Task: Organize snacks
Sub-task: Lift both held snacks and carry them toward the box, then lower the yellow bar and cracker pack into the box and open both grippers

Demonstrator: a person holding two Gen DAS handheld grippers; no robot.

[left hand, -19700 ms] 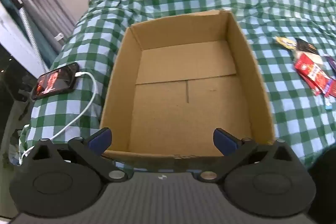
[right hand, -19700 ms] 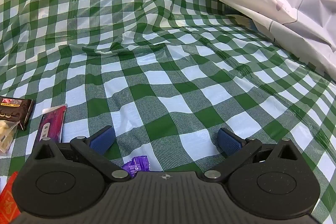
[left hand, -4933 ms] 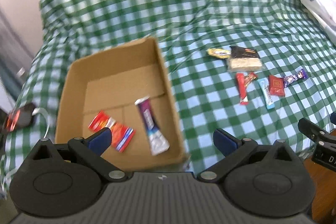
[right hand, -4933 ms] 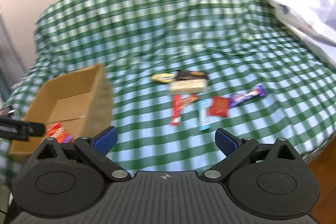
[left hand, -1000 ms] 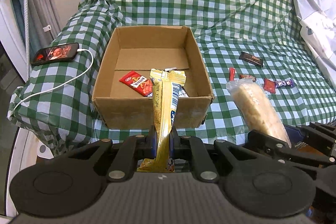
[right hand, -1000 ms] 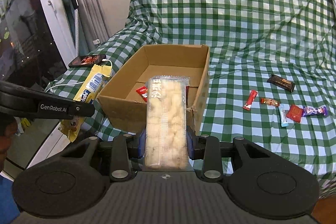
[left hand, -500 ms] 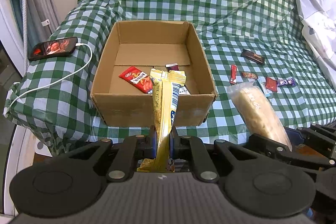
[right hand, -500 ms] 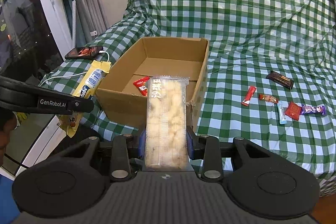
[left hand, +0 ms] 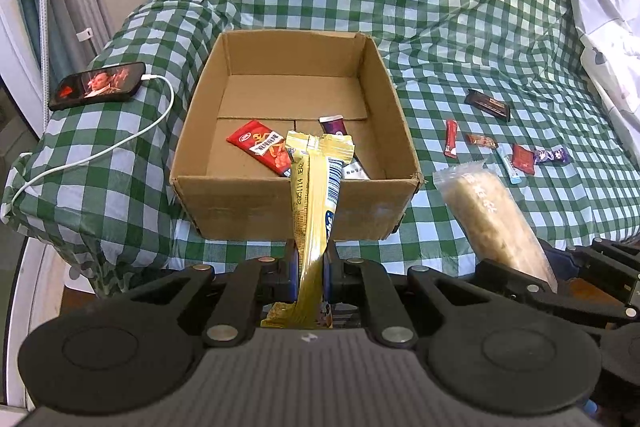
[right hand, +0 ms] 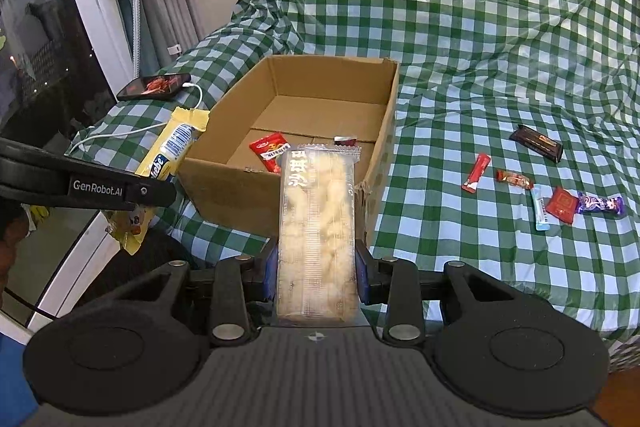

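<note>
Closer now, cardboard box (left hand: 294, 211) sits just beyond left hand-held gripper (left hand: 311, 267).

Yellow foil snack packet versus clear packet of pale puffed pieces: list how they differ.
The yellow foil snack packet is slim and opaque; the clear packet of pale puffed pieces is much wider and see-through. The left gripper pinches the yellow one with jaws nearly shut; the right gripper clamps the clear one with jaws set wider. Both are held lengthwise, pointing at the brown cardboard box, neither inside it yet.
</note>
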